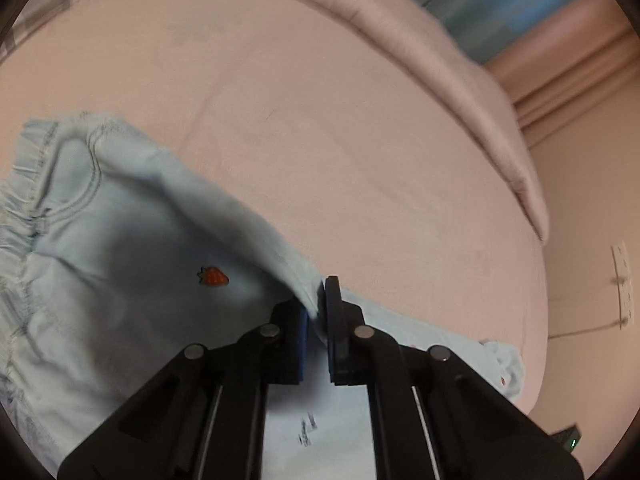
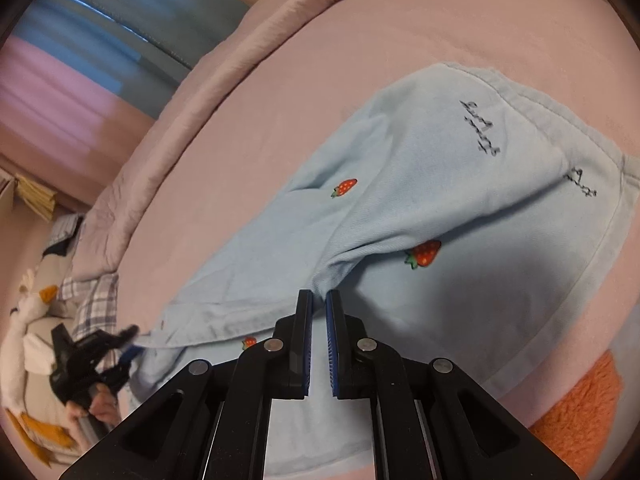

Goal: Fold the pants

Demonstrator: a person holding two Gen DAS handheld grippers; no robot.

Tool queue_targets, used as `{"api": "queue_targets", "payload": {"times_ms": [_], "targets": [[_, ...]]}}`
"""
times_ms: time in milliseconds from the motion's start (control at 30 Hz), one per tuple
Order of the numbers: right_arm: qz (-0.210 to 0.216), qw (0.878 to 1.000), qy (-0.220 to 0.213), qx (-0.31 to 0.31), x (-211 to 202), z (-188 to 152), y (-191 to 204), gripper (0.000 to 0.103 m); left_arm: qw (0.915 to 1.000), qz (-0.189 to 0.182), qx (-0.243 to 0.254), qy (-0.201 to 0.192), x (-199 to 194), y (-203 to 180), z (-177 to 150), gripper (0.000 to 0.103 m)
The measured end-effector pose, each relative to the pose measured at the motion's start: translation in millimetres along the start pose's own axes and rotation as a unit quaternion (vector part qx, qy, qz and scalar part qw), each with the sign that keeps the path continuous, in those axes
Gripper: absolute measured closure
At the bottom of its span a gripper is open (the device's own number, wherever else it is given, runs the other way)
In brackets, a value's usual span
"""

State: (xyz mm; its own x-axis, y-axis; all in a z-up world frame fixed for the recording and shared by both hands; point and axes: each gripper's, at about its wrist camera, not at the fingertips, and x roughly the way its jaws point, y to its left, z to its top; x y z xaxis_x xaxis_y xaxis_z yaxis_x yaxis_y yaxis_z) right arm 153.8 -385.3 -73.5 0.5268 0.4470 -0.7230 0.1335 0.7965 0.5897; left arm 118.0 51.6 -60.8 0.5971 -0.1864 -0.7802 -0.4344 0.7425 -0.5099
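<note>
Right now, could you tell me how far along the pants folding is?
Early. Done: the pale blue pants lie spread on the pink bed. In hand: the left gripper and right gripper each pinch a bunched edge. Left: no neat fold shows yet.

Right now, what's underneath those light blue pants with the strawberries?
The pants lie on a pink bedsheet, which shows all around them. Whatever is directly beneath the cloth is covered, so I can't see it.
</note>
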Motion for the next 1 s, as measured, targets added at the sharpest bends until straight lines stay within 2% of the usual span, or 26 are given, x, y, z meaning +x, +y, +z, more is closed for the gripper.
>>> {"api": "queue_targets", "payload": {"times_ms": [167, 267, 367, 433, 467, 567, 600, 700, 767, 833, 1000], "targets": [[-0.002, 1.0, -0.02, -0.013, -15, -9, 5, 0.096, 0.9966, -0.06, 0.026, -0.051, -89, -6, -55, 0.097], [0.001, 0.999, -0.033, -0.016, -28, -10, 5, 0.096, 0.9958, -0.063, 0.038, -0.055, -115, 0, -90, 0.096], [-0.016, 0.999, -0.036, -0.016, -32, -14, 2, 0.096, 0.9979, -0.049, 0.02, -0.039, -111, 25, -120, 0.09], [-0.03, 0.999, -0.027, -0.015, -28, -18, -3, 0.096, 0.9993, -0.026, -0.008, -0.027, -100, 43, -129, 0.077], [-0.034, 0.999, -0.021, -0.01, -25, -20, -6, 0.096, 0.9993, -0.009, -0.032, -0.017, -96, 58, -132, 0.073], [-0.044, 0.999, -0.01, 0.001, -19, -25, -16, 0.096, 0.9945, 0.009, -0.103, -0.019, -88, 98, -132, 0.047], [-0.046, 0.999, -0.008, 0.005, -17, -25, -19, 0.096, 0.9924, 0.015, -0.119, -0.027, -90, 110, -130, 0.045], [-0.043, 0.999, -0.003, 0.015, -15, -24, -25, 0.096, 0.9885, 0.012, -0.143, -0.048, -96, 130, -120, 0.046], [-0.042, 0.999, -0.003, 0.016, -15, -24, -27, 0.096, 0.9858, 0.013, -0.153, -0.069, -103, 138, -109, 0.051], [-0.042, 0.999, -0.004, 0.016, -16, -24, -26, 0.096, 0.9854, 0.021, -0.151, -0.076, -108, 142, -103, 0.088], [-0.034, 0.999, -0.014, 0.013, -29, -23, -23, 0.096, 0.9902, 0.008, -0.132, -0.044, -143, 137, -112, 0.09]]}}
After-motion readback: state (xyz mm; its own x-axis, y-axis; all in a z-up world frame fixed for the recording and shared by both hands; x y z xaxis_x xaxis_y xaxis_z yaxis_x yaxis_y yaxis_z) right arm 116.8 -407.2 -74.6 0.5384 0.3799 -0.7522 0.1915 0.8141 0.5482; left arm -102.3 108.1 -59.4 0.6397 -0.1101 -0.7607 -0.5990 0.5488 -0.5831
